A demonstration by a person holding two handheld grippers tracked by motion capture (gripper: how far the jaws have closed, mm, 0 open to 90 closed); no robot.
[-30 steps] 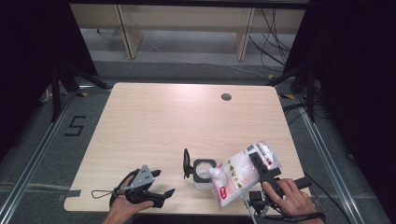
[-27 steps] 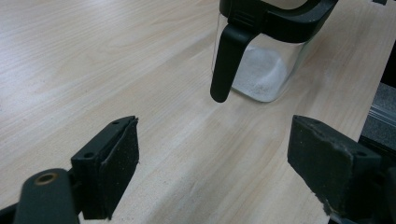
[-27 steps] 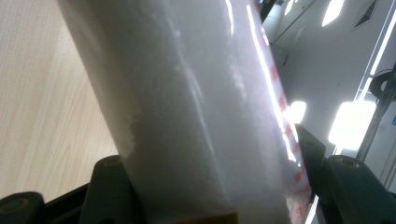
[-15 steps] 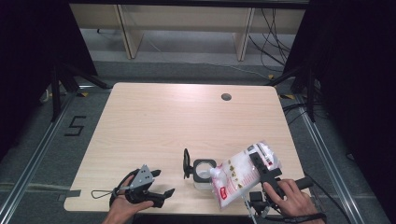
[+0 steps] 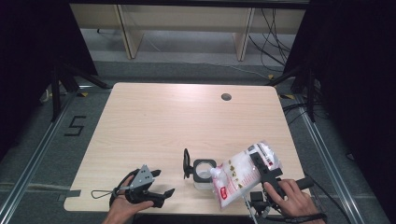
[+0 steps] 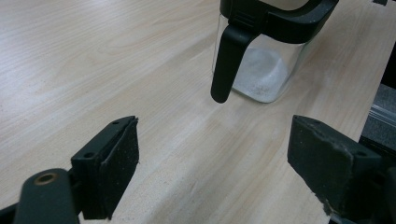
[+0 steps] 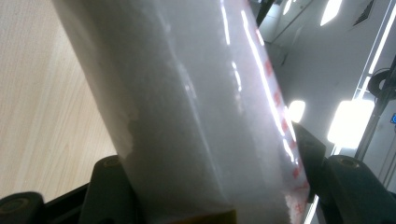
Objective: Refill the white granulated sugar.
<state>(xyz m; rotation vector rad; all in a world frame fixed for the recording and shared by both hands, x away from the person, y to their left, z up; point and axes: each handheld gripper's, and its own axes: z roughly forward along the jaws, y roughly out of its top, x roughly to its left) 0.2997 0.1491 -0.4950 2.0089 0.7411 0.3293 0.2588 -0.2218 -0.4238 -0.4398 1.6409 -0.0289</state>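
A clear container with a black rim and an open black lid stands near the table's front edge; in the left gripper view the container holds a little white powder. My right gripper is shut on a white plastic bag with red print, tilted with its corner over the container's mouth. The right gripper view has the bag pressed between both jaws. My left gripper rests open at the front left, its pads apart above bare wood, short of the container.
The light wooden table has a round cable hole at the back right. Beyond the table stand wooden frame legs and loose cables on the floor. Dark curtains flank both sides.
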